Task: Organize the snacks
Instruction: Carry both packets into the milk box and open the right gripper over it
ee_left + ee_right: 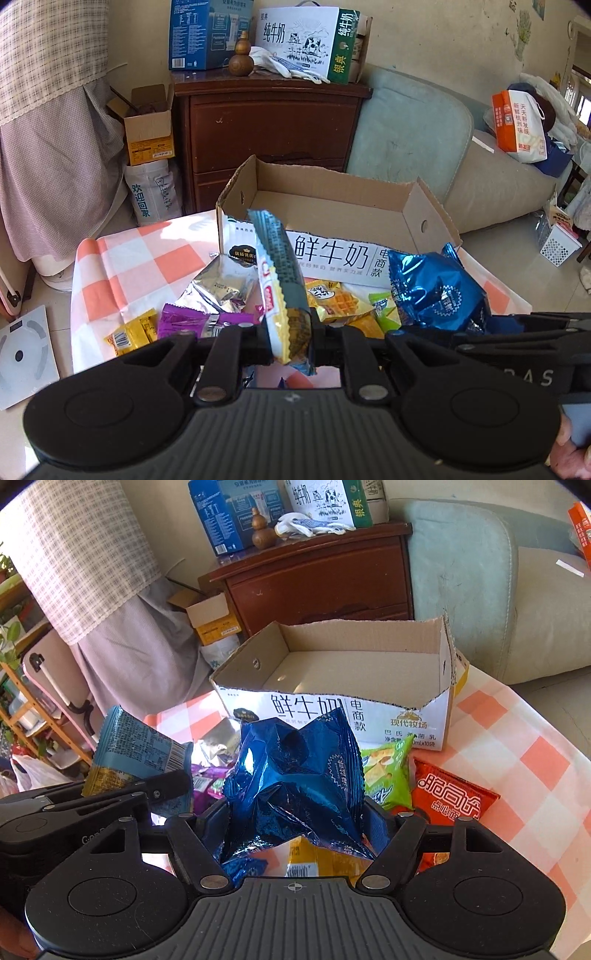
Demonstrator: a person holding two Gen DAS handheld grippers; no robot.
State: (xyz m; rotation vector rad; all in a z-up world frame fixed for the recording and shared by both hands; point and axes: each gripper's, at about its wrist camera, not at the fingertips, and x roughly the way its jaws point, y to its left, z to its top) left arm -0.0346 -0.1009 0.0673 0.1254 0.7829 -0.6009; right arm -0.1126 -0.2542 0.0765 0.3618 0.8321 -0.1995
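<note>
My left gripper (pixel 290 338) is shut on a long teal and yellow snack packet (pixel 280 280), held upright above the table; the packet also shows in the right wrist view (pixel 136 753). My right gripper (pixel 299 823) is shut on a crumpled shiny blue snack bag (pixel 295 775), also seen in the left wrist view (pixel 436 288). An open, empty cardboard milk box (pixel 332 251) (pixel 332 705) stands just beyond both grippers. Loose snacks lie in front of it: a silver packet (pixel 218 288), a purple packet (pixel 188 321), a green packet (pixel 388 775), a red packet (pixel 450 794).
The table has an orange and white checked cloth (pixel 140 266) (pixel 517 757). Behind it stand a dark wooden cabinet (pixel 266 133) with boxes on top and a pale sofa (pixel 424 140). A white scale (pixel 22 358) lies on the floor at left.
</note>
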